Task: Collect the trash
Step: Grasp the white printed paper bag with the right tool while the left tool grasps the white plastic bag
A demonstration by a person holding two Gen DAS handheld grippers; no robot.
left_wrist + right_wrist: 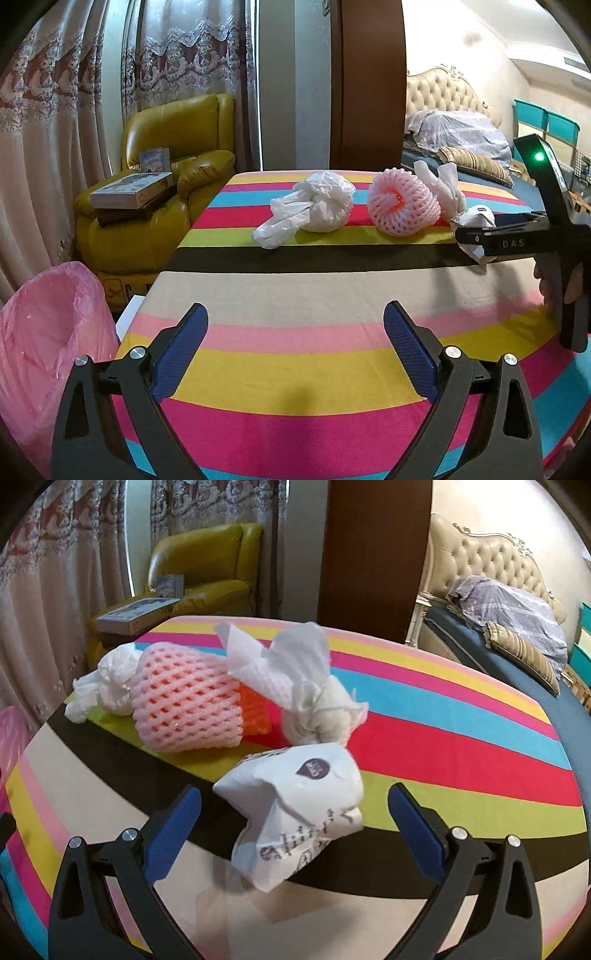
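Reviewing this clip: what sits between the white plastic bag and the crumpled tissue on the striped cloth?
The pink foam fruit net lies between the white plastic bag and the crumpled tissue; the left wrist view shows it plainly, and the right wrist view agrees.

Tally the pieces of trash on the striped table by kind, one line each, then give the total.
Plastic bag: 1
Foam fruit net: 1
Paper tissue: 1
Printed paper wrapper: 1
Total: 4
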